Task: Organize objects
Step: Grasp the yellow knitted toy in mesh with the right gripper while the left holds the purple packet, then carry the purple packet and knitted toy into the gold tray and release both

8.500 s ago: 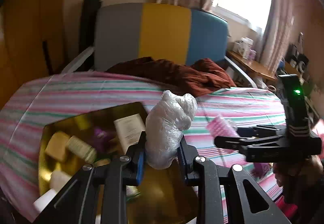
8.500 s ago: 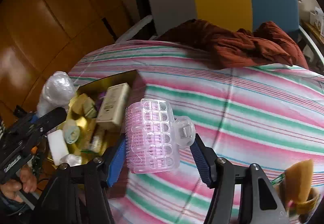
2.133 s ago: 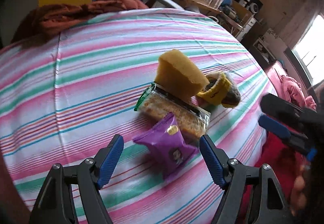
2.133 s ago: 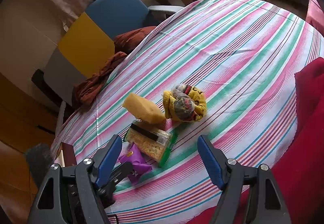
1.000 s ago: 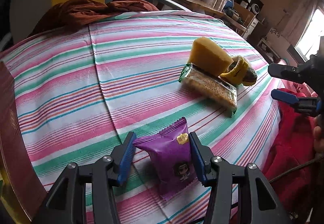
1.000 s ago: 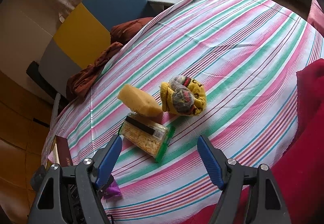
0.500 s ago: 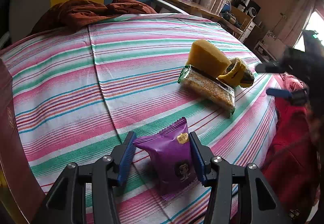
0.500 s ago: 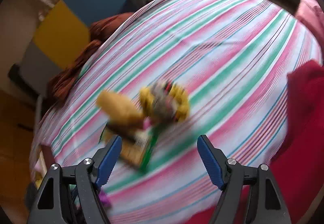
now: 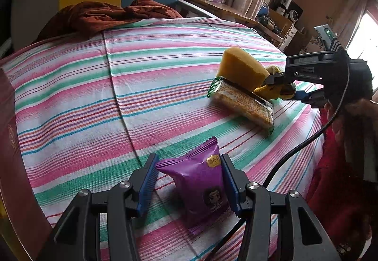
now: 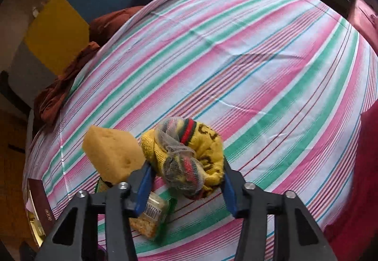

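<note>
Your left gripper [image 9: 187, 170] pinched the light, crinkly purple foil snack packet [image 9: 199, 186] low centre, while your right gripper [image 10: 185, 177] closed around the soft yellow knitted sock bundle [image 10: 189, 160] mid-body, contact uncertain.

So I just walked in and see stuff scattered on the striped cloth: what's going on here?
A person is tidying with two handheld grippers. The left gripper is shut on a purple snack packet above the striped tablecloth. The right gripper has its fingers on either side of a yellow knitted bundle, apparently closing on it. A yellow sponge leans on a cracker pack beside it.
</note>
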`<state>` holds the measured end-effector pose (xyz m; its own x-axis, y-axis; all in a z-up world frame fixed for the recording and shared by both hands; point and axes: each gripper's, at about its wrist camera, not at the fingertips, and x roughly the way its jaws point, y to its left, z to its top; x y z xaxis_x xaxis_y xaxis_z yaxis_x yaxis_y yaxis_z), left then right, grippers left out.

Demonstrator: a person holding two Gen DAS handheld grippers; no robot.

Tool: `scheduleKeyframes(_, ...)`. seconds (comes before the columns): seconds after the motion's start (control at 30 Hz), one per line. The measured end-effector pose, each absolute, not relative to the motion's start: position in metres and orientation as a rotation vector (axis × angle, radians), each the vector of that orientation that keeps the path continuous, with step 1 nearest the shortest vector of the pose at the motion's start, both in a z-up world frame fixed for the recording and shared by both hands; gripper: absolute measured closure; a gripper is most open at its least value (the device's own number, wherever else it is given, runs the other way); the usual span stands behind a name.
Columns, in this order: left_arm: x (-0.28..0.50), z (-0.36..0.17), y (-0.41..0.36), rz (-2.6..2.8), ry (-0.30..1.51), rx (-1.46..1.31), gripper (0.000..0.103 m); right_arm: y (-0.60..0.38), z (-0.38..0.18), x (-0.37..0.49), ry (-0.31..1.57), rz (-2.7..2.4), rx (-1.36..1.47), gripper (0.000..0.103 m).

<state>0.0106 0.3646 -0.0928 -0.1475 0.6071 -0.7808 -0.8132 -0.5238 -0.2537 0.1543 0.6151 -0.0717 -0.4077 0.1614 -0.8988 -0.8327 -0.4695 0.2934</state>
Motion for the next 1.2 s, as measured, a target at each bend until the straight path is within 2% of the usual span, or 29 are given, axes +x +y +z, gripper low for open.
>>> scheduleKeyframes(0.57, 0.018, -0.09, 0.365, 1.87, 0.334, -1.044, 0.051, 0.609, -0.045, 0.164, 0.941, 2.01, -0.995, 0.055)
scheduleKeyframes(1.2, 0.036, -0.075, 0.356, 1.891, 0.38, -0.992, 0.052, 0.605, -0.028, 0.164, 0.972, 2.132, -0.86, 0.055)
